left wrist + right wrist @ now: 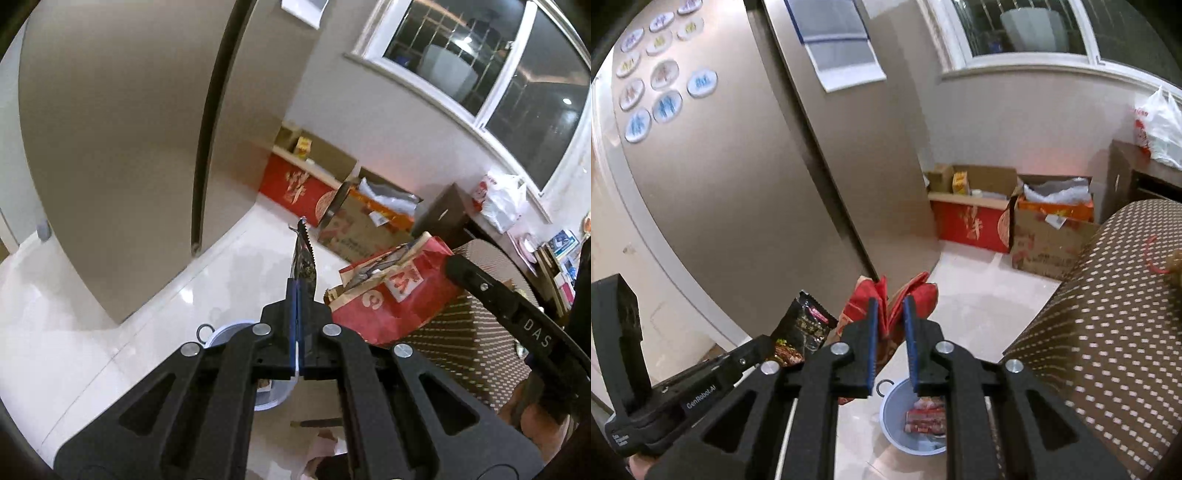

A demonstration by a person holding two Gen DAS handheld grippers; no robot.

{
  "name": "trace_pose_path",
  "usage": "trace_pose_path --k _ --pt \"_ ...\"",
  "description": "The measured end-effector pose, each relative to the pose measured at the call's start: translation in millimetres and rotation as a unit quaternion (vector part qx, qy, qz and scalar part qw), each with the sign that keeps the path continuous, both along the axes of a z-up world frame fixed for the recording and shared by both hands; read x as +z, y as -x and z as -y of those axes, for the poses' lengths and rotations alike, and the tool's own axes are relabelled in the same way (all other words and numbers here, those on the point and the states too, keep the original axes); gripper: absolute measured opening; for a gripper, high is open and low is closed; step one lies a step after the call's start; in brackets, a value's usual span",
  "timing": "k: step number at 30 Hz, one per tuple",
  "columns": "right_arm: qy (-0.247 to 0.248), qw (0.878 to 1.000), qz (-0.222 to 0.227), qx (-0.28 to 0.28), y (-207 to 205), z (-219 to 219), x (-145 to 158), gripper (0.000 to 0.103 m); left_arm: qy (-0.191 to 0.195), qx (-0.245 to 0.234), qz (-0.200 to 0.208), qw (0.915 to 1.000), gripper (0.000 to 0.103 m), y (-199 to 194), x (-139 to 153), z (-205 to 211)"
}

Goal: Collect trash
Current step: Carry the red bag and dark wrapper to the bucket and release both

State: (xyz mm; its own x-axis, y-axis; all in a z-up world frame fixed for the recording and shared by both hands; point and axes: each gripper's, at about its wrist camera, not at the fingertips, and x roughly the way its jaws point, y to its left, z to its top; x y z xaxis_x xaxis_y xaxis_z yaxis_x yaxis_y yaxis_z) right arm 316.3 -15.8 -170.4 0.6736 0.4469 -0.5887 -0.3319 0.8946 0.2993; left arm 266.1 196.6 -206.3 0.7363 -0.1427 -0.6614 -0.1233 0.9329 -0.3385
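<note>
My left gripper (pixel 300 291) is shut on a dark snack wrapper (pixel 303 254), held edge-on above the floor; the same wrapper (pixel 803 332) shows at the left gripper's tip in the right wrist view. My right gripper (pixel 891 314) is shut on the folded top of a red paper bag (pixel 912 295), which also shows in the left wrist view (pixel 395 295). A pale round bin (pixel 905 417) stands on the floor below, with a red wrapper (pixel 923 421) inside. Part of the bin (pixel 236 332) shows under my left gripper.
A tall beige fridge (pixel 738 184) stands to the left. A brown dotted sofa arm (pixel 1108 314) is at the right. Cardboard and red boxes (pixel 1015 221) line the far wall under a window. A white plastic bag (pixel 1160 125) sits on a dark cabinet.
</note>
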Motion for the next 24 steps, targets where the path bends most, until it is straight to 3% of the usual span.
trace_pose_path --k 9,24 --pt "0.001 0.998 -0.058 -0.004 -27.2 -15.0 -60.9 0.026 -0.01 -0.003 -0.043 0.999 0.0 -27.7 -44.4 -4.8" --pt "0.026 0.998 -0.035 -0.037 -9.8 -6.1 -47.9 0.059 -0.035 -0.03 -0.044 0.998 0.0 -43.3 -42.6 22.2"
